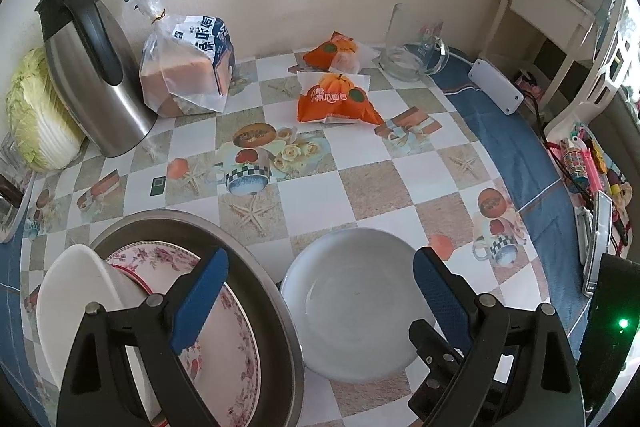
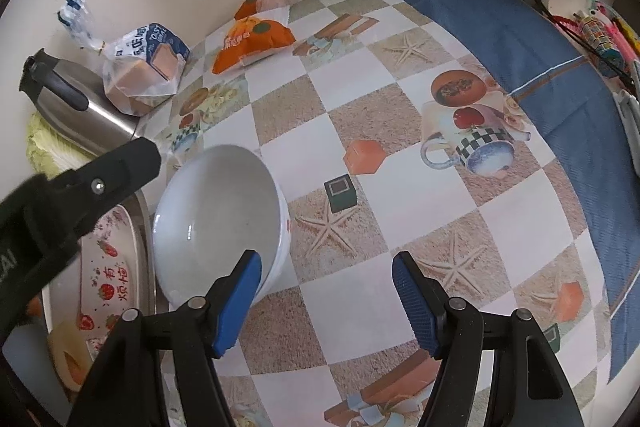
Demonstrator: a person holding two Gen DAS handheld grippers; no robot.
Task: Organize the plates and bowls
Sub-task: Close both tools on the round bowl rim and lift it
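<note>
A white bowl (image 1: 352, 303) stands upright on the checkered table, right beside a round metal basin (image 1: 276, 311). The basin holds a floral plate (image 1: 236, 331) and a white dish (image 1: 80, 287) leaning on its edge. My left gripper (image 1: 320, 299) is open, its fingers spanning the basin's rim and the bowl. In the right wrist view the white bowl (image 2: 218, 219) sits left of centre, the basin (image 2: 146, 227) holds a strawberry-print plate (image 2: 106, 267), and my right gripper (image 2: 326, 303) is open and empty over bare table, its left finger by the bowl's near rim.
A steel kettle (image 1: 90, 67), a cabbage (image 1: 32, 115), a bagged bread loaf (image 1: 188, 67), two orange snack packs (image 1: 336, 99) and a glass mug (image 1: 412, 47) line the back wall. A white box (image 1: 496, 87) and clutter lie along the right table edge.
</note>
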